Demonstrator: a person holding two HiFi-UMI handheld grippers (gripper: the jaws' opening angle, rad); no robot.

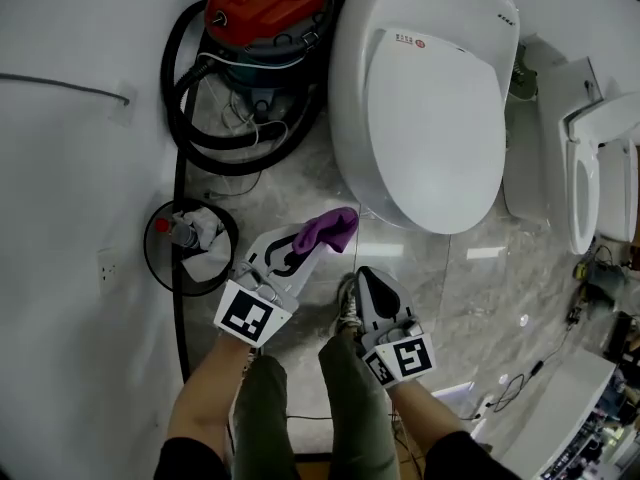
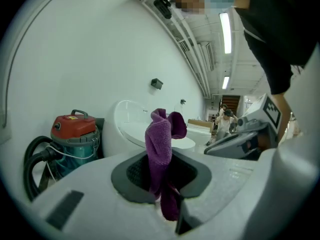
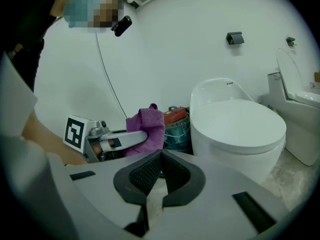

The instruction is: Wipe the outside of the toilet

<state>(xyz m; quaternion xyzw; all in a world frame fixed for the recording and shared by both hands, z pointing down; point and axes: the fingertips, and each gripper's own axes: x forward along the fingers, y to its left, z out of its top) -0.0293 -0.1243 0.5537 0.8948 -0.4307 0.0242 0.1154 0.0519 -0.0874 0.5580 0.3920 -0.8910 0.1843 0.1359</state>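
Treat the purple cloth (image 1: 332, 230) as light, soft and limp: clamped mid-fold in the left gripper (image 1: 316, 246), loose ends flopping above and below the pads, hanging over the floor (image 1: 470, 268) just short of the front edge of the white toilet (image 1: 430, 118). Keep the pinch on the bunched middle, probably firm enough for rubbing the hard, smooth, likely slippery shell. Note the right gripper (image 1: 368, 283): pressed closed on nothing, just beside the left.

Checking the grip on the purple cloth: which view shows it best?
The left gripper view: the cloth stands pinched in the left tongs, close up. The head view shows only its bunched end; the right gripper view, its side, farther off.
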